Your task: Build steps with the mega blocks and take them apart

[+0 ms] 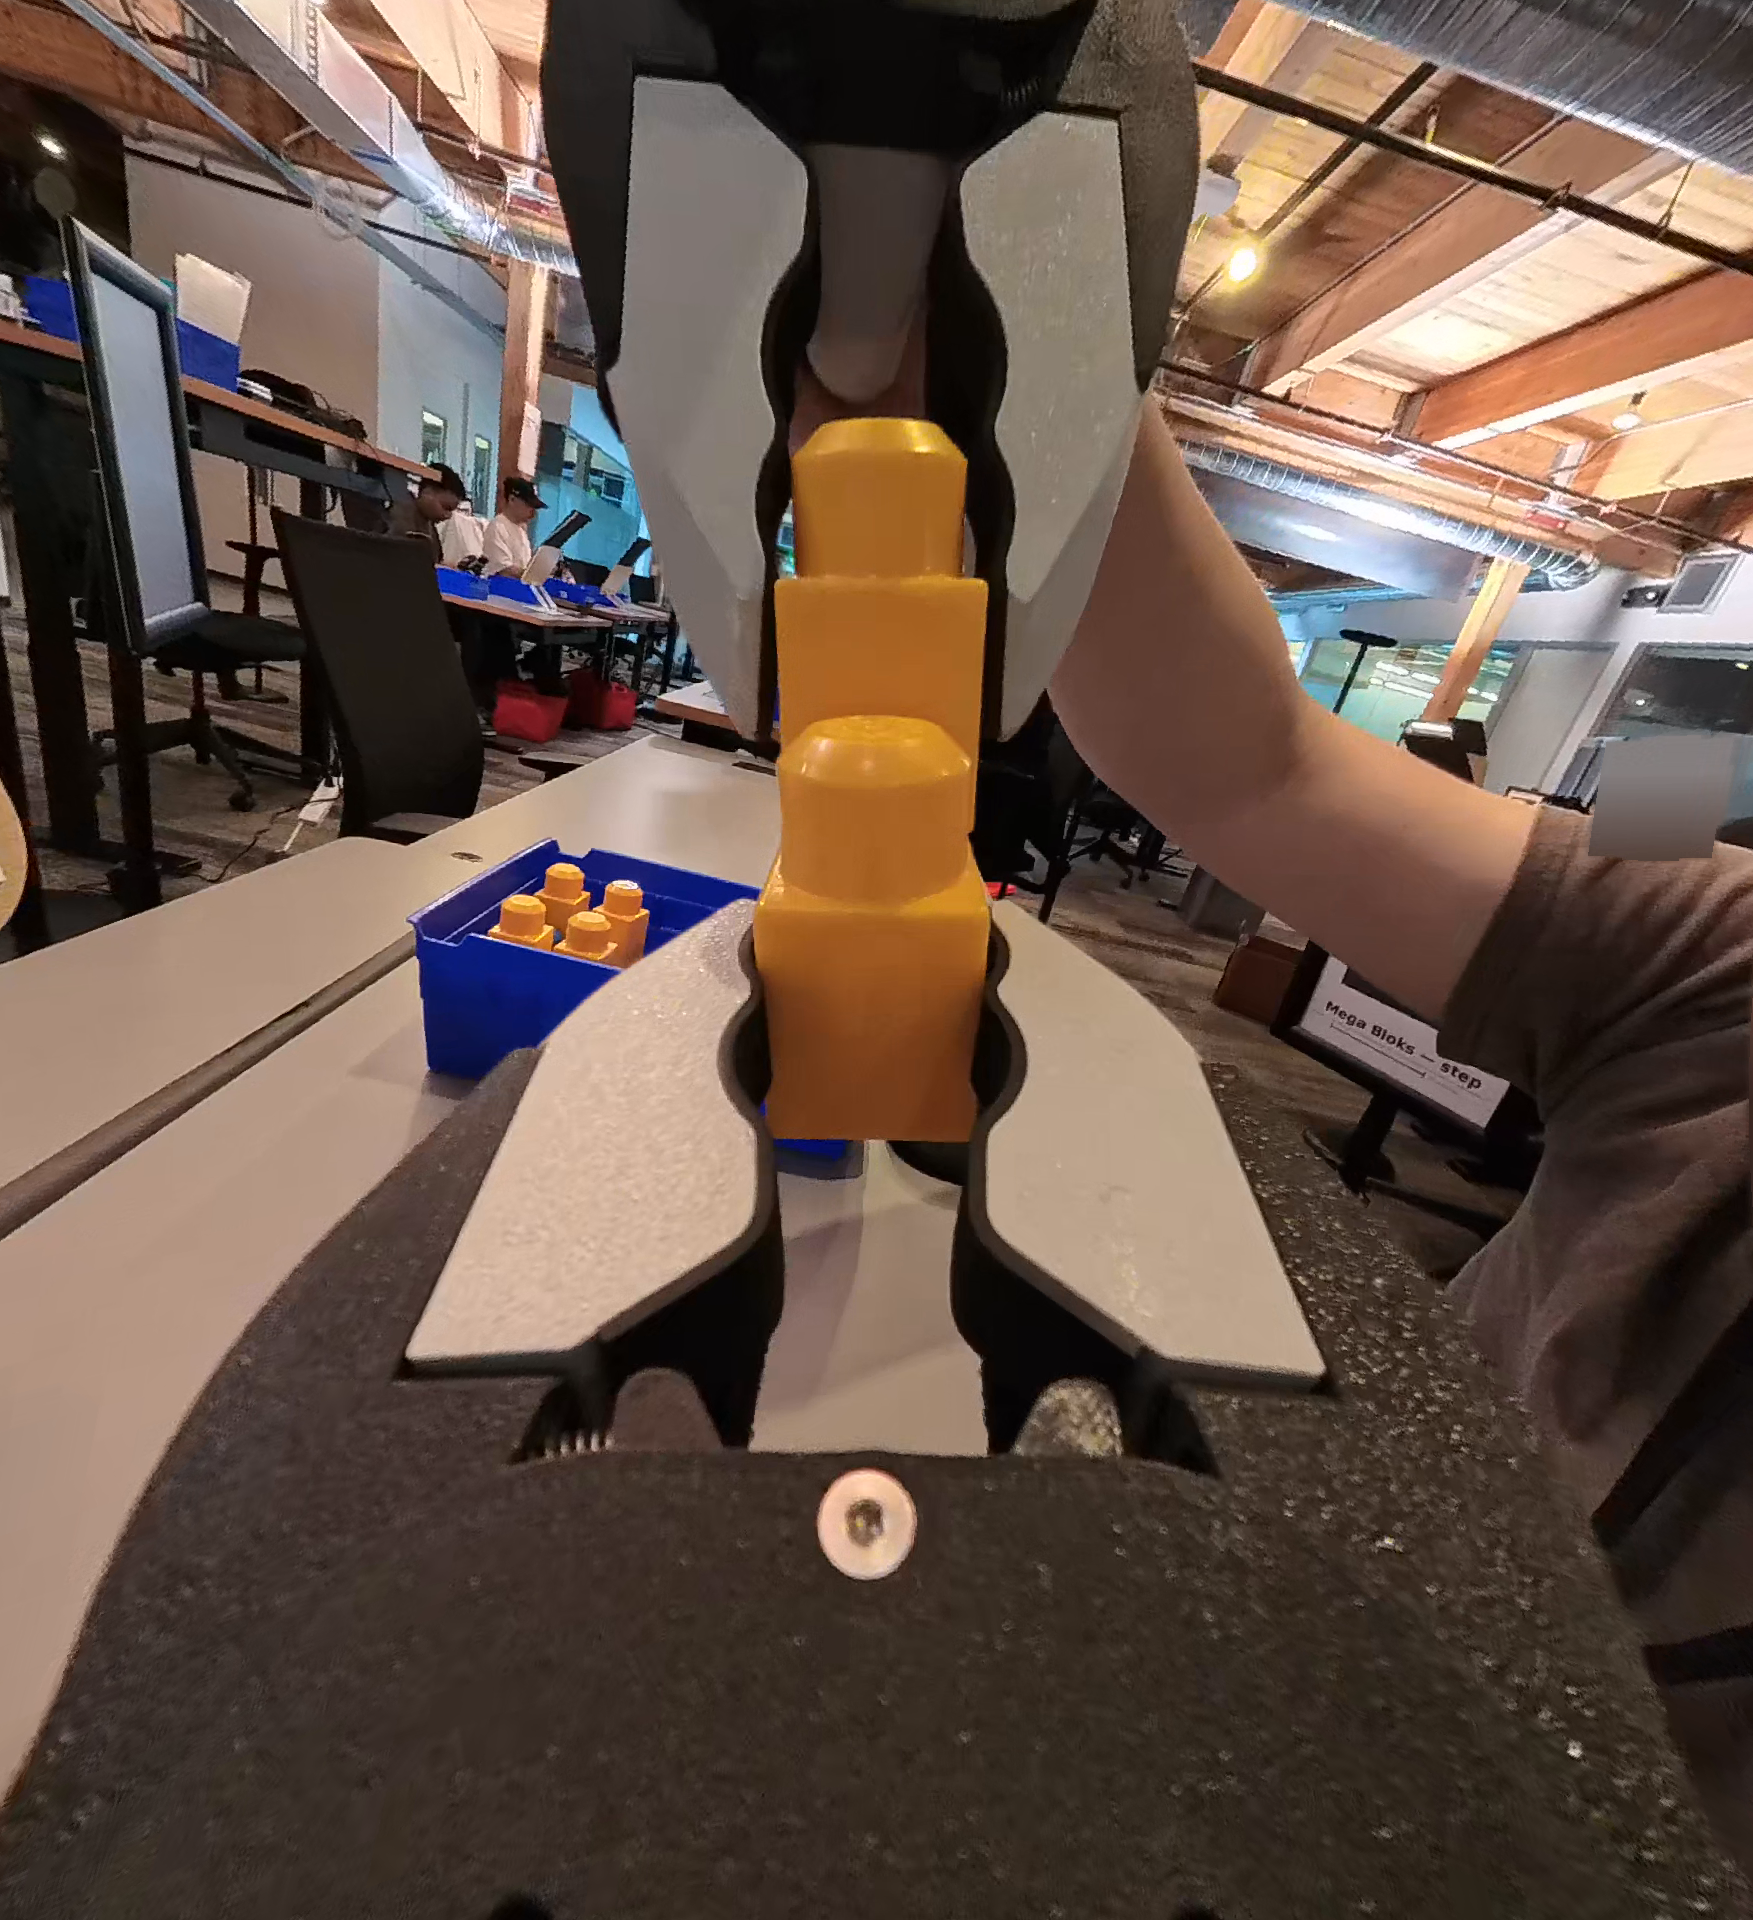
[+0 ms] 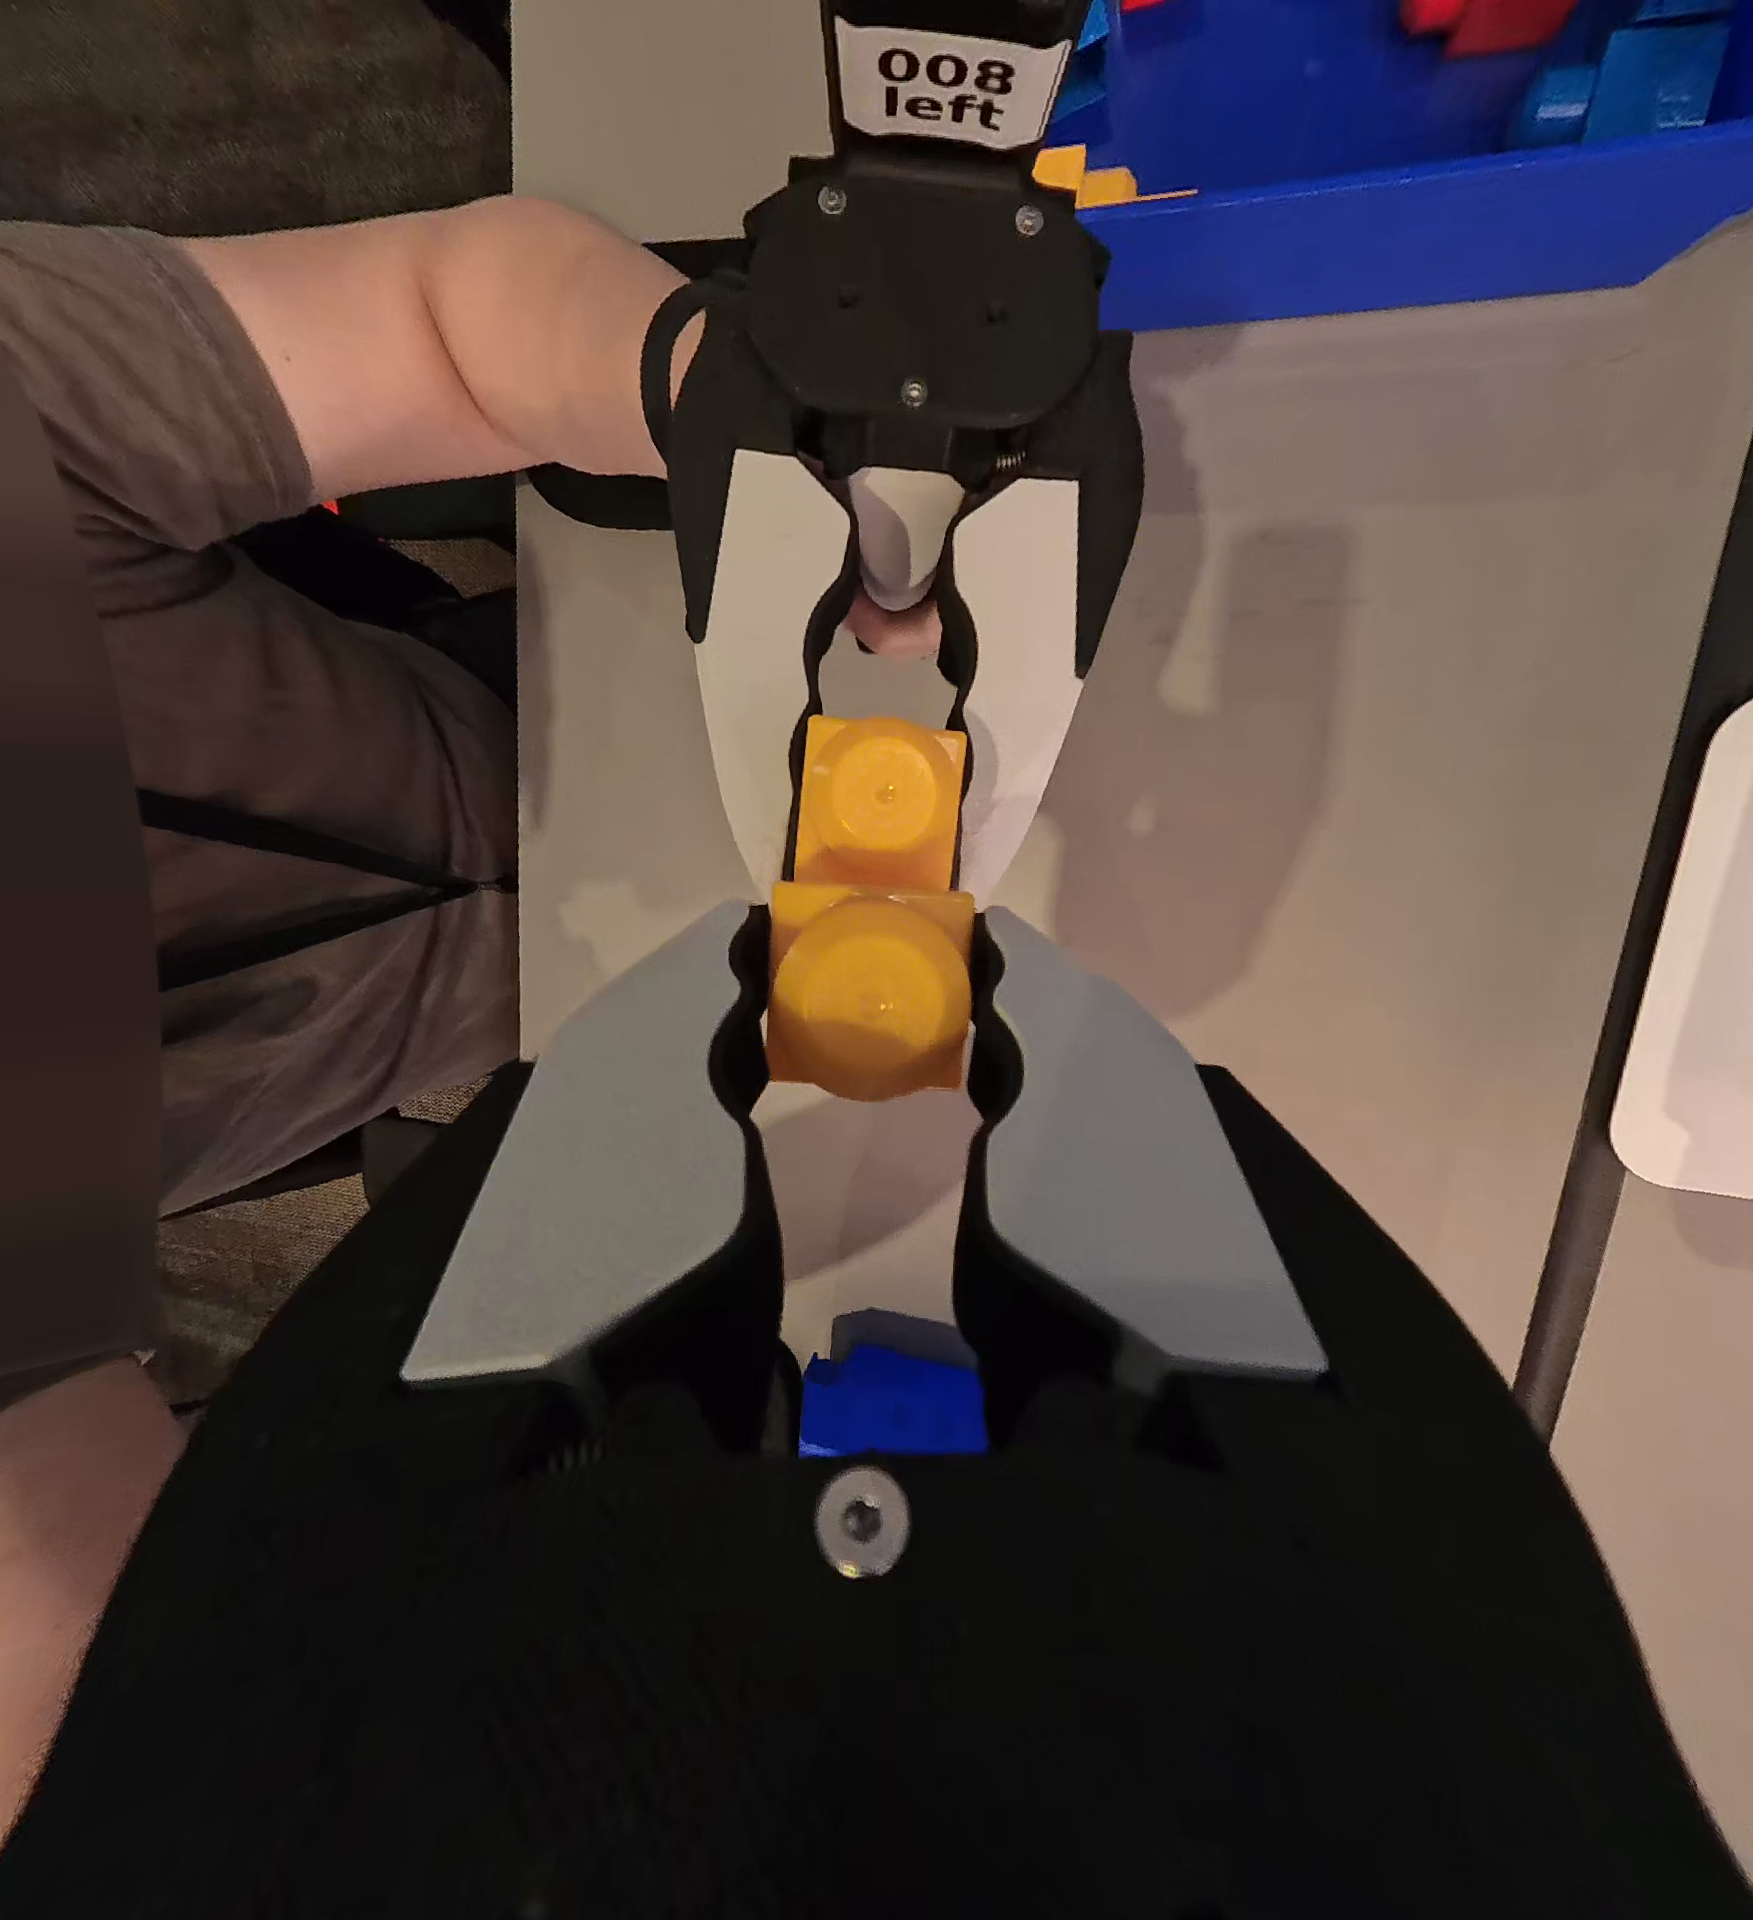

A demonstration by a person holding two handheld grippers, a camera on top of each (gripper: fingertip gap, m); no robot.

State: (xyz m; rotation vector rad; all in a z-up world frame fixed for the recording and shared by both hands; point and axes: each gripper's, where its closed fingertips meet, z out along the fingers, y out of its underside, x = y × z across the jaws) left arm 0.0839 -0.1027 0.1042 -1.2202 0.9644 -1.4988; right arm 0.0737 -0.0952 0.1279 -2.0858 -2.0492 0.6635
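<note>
I have my left gripper [image 1: 872,1023] clamped on the near yellow block [image 1: 872,997] and my right gripper [image 2: 867,1023] clamped on the other yellow block [image 1: 880,644], the two held together in the air above the grey table [image 1: 155,1039], just in front of the blue bin [image 1: 498,987]. They look like light, hollow, stiff plastic with smooth, slippery sides. I'd squeeze the flat side walls below the stud, never the rounded stud.

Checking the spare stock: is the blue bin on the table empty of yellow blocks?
No: in the left wrist view the blue bin on the table holds several yellow blocks.
</note>
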